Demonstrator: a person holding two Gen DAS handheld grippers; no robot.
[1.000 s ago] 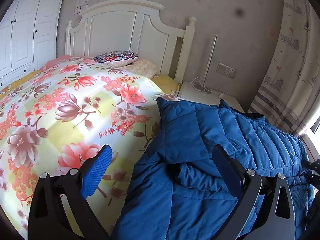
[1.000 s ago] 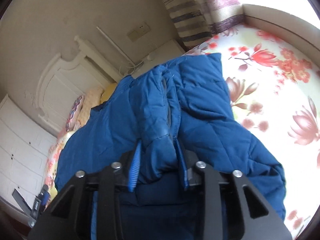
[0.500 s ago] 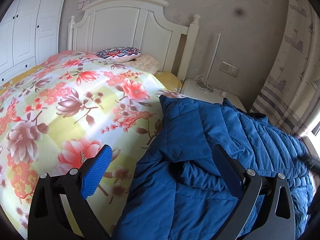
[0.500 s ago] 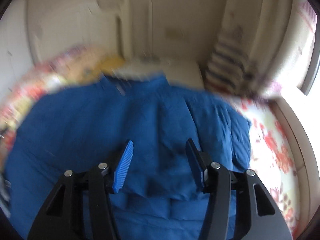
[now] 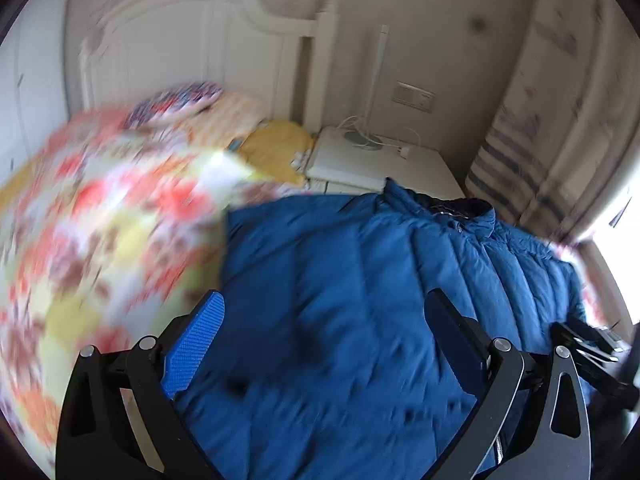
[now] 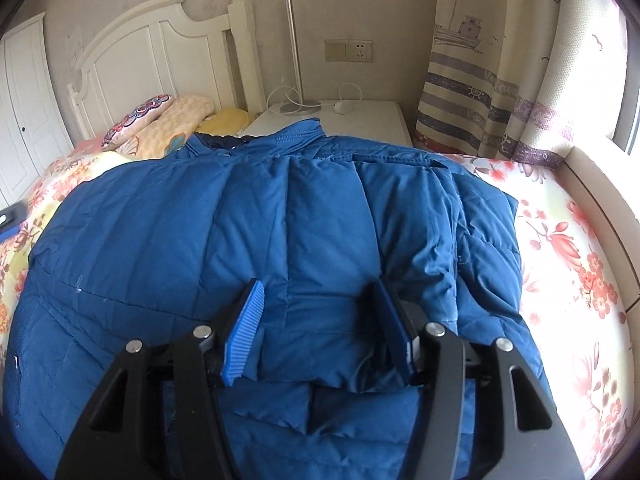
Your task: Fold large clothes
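Nearest in the right wrist view, the right gripper (image 6: 320,328) has its 2 blue-padded fingers spread wide, hovering over a raised fold of 1 blue quilted puffer jacket (image 6: 256,240); whether the pads touch the fabric cannot be told. The jacket lies spread across the bed on a floral quilt with red and pink flowers (image 6: 568,248), its collar toward the headboard. 1 second ago this gripper was pinched on a bunch of the jacket held up in the air; now the fabric is down and the fingers are apart.

The left wrist view is motion-blurred. The left gripper (image 5: 324,320) is also spread wide, holding nothing, above the jacket (image 5: 360,280), which lies on the quilt (image 5: 100,220). It pointed more toward the quilt 1 second ago and now sits further over the jacket. At the right edge of this view only, part of the other black gripper shows beside the jacket.

Only the right view is sharp enough to show detail further back: 2 pillows, 1 patterned (image 6: 140,118) and 1 peach (image 6: 176,122), a white wooden headboard (image 6: 152,52), 1 white bedside table (image 6: 360,120) with a thin metal lamp pole (image 6: 294,48), a wall socket plate (image 6: 348,50), and a striped curtain with a boat print (image 6: 480,80).
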